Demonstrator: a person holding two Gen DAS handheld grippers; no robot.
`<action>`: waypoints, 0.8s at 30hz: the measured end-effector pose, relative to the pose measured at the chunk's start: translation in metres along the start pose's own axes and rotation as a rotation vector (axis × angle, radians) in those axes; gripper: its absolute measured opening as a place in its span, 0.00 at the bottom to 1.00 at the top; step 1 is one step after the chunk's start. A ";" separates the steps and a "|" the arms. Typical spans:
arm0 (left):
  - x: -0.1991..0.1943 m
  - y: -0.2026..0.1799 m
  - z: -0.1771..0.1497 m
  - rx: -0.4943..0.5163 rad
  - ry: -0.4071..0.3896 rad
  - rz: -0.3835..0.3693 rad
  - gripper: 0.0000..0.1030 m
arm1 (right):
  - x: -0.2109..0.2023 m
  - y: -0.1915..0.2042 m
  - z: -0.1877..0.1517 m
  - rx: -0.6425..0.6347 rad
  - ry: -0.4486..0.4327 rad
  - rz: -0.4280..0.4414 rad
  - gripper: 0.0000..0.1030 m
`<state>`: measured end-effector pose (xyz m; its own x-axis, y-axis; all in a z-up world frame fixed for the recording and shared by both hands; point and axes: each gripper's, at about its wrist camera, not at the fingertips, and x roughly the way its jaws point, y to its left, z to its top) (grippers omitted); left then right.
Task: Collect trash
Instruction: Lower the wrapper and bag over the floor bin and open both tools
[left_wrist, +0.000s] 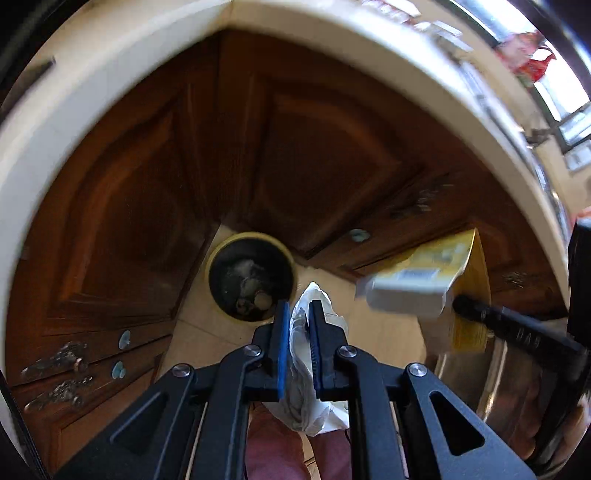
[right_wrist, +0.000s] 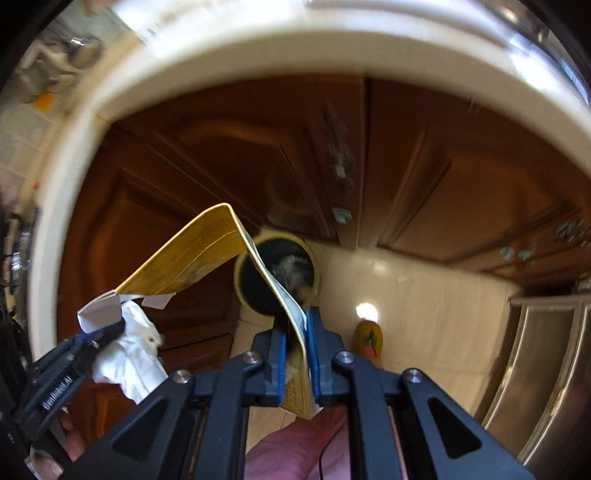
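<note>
My left gripper (left_wrist: 300, 314) points steeply down and is shut on a crumpled white paper wad (left_wrist: 301, 347), which bulges out past both blue pads. Just beyond its tips on the floor stands a round bin (left_wrist: 252, 276) with a yellow rim and dark inside, some trash in it. My right gripper (right_wrist: 296, 321) is shut on a flattened yellow carton (right_wrist: 192, 254) that bends up and to the left, partly covering the bin (right_wrist: 295, 266). The left gripper (right_wrist: 110, 330) with its paper wad (right_wrist: 129, 350) shows at lower left of the right wrist view; the carton (left_wrist: 424, 280) shows at right of the left wrist view.
Dark wooden cabinet doors (left_wrist: 303, 155) form a corner behind the bin, under a cream countertop edge (left_wrist: 332, 33). Pale floor tiles (right_wrist: 424, 306) lie to the right. A steel appliance front (right_wrist: 546, 369) stands at far right. A yellow slipper (right_wrist: 367, 338) rests on the floor.
</note>
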<state>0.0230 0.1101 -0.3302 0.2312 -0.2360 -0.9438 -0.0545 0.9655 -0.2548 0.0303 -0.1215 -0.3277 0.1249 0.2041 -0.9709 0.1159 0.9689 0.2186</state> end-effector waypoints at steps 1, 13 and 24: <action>0.012 0.004 0.002 -0.009 0.011 0.007 0.08 | 0.017 -0.001 0.000 0.007 0.026 -0.008 0.10; 0.110 0.039 0.037 -0.056 0.070 0.136 0.24 | 0.147 0.015 0.022 -0.037 0.208 -0.133 0.10; 0.088 0.066 0.017 -0.134 0.030 0.193 0.46 | 0.193 0.057 0.046 -0.171 0.317 -0.173 0.11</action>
<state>0.0562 0.1546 -0.4270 0.1756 -0.0532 -0.9830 -0.2238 0.9702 -0.0925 0.1059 -0.0335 -0.4986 -0.1957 0.0433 -0.9797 -0.0608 0.9966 0.0562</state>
